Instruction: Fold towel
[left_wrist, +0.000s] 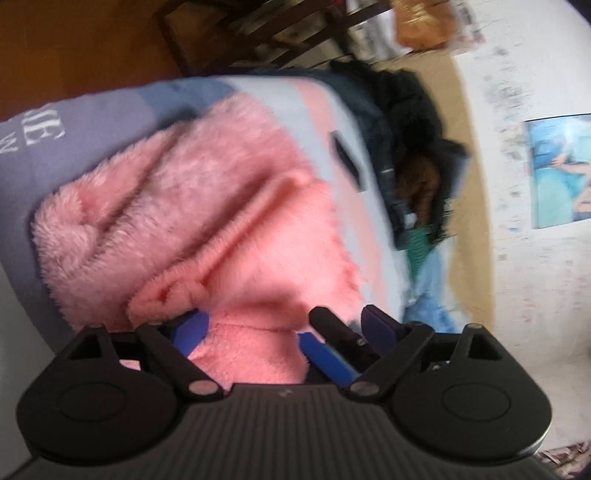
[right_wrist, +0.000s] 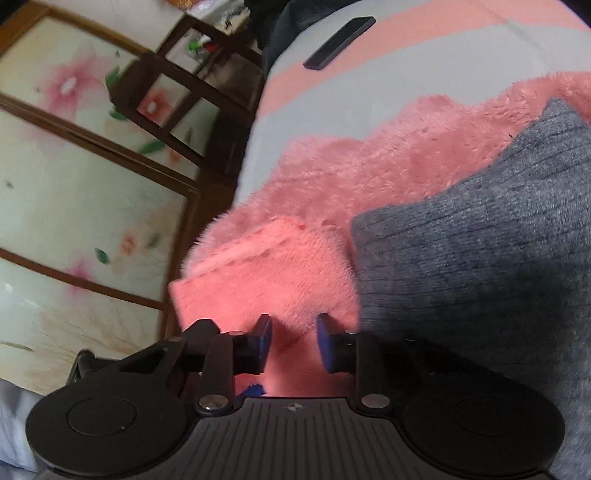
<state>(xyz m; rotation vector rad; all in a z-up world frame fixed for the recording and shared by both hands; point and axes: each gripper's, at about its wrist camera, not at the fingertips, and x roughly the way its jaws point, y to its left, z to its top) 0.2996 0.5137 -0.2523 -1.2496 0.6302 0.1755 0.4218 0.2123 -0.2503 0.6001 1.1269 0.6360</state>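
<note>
On striped bedding (left_wrist: 325, 122), fluffy pink towel (left_wrist: 207, 206), rumpled, hemmed edge

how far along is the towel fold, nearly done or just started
Early to midway. Done: the pink towel already lies bunched on the striped bedcover, with one hemmed edge doubled over. In hand: towel fabric sits between the fingers of both the left gripper and the right gripper; how firm either grip is cannot be told. Left: no flat, squared stack shows yet.
</note>
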